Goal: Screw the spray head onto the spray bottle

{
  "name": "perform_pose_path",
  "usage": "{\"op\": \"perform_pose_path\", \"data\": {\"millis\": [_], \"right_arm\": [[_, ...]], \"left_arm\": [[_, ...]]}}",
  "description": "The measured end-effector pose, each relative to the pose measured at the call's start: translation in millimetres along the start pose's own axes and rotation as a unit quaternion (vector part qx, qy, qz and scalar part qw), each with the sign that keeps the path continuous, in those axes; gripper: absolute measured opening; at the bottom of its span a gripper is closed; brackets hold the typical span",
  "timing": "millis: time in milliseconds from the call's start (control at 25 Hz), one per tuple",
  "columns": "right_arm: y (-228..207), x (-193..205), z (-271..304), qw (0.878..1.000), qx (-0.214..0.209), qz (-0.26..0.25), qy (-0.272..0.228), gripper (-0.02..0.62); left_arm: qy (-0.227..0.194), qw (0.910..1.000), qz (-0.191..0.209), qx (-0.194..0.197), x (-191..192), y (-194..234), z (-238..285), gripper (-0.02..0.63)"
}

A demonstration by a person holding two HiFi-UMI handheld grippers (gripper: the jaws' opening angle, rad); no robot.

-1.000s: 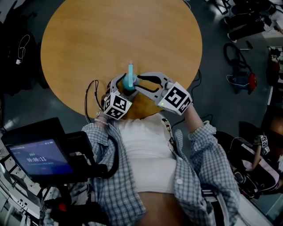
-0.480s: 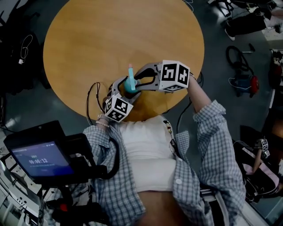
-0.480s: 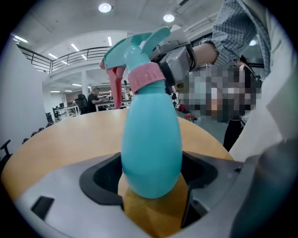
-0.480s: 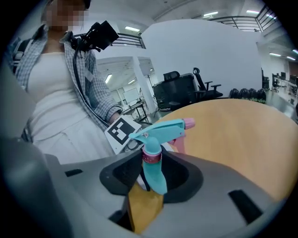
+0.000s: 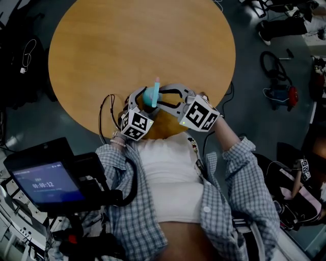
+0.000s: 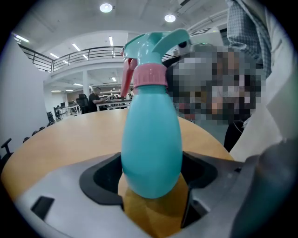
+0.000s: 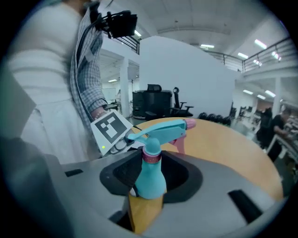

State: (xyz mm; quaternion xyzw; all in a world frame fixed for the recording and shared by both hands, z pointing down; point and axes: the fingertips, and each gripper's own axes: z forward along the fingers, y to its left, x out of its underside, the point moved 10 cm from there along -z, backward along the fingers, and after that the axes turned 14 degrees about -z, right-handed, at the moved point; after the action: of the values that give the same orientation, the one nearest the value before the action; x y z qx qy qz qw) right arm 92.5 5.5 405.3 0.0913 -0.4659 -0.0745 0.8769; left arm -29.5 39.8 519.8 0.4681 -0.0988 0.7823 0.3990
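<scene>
At the left a white cable point(image 5: 26, 58) lies on the dark floor point(image 5: 30, 117) beside the round wooden table point(image 5: 127, 46). Over the table's near edge the left gripper point(image 5: 145, 102) clamps the low body of the teal spray bottle point(image 5: 150, 96), whose spray head point(image 6: 153, 44) sits on a pink collar. The right gripper point(image 5: 159, 98) seems clenched on the bottle from the other side. Ceiling lights point(image 6: 106, 7) brighten the white hall, with bags point(image 5: 280, 94) on the floor further right.

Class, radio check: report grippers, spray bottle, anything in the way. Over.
Both shut on spray bottle: left gripper and right gripper. Its spray head sits on the neck. Nothing in the way.
</scene>
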Motion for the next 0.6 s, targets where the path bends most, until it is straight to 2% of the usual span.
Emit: {"op": "perform_pose_path", "data": {"millis": [80,160,240,320,480,520,600], "right_arm": [[14.7,-3.5,-0.4,0.996,0.082,-0.017,0.023,0.121],[27.2,-6.7,2.5,0.987,0.152,-0.018,0.043,0.121],[37.6,-9.0,6.9,0.977,0.207,-0.001,0.057,0.121],[44.3,-10.9,10.8,0.965,0.251,0.038,0.066,0.12],[50.8,-15.3,16.6,0.937,0.313,0.132,0.085,0.121],[50.9,-15.4,17.6,0.934,0.317,0.14,0.087,0.121],[48.4,-13.9,18.0,0.939,0.304,0.14,0.085,0.121]], "left_arm": [[-0.001,1.0,-0.002,-0.001,-0.7,0.3,0.0,0.39],[-0.002,1.0,-0.006,-0.004,-1.2,0.9,0.2,0.388],[-0.003,0.9999,-0.008,-0.007,-1.6,1.5,0.5,0.389],[-0.003,0.9999,-0.006,-0.01,-1.8,2.1,0.7,0.39],[-0.002,0.9999,0.001,-0.016,-3.1,2.3,1.9,0.388],[-0.002,0.9999,0.0,-0.016,-3.1,2.5,2.4,0.39],[-0.002,0.9999,-0.005,-0.016,-3.2,3.2,3.3,0.389]]}}
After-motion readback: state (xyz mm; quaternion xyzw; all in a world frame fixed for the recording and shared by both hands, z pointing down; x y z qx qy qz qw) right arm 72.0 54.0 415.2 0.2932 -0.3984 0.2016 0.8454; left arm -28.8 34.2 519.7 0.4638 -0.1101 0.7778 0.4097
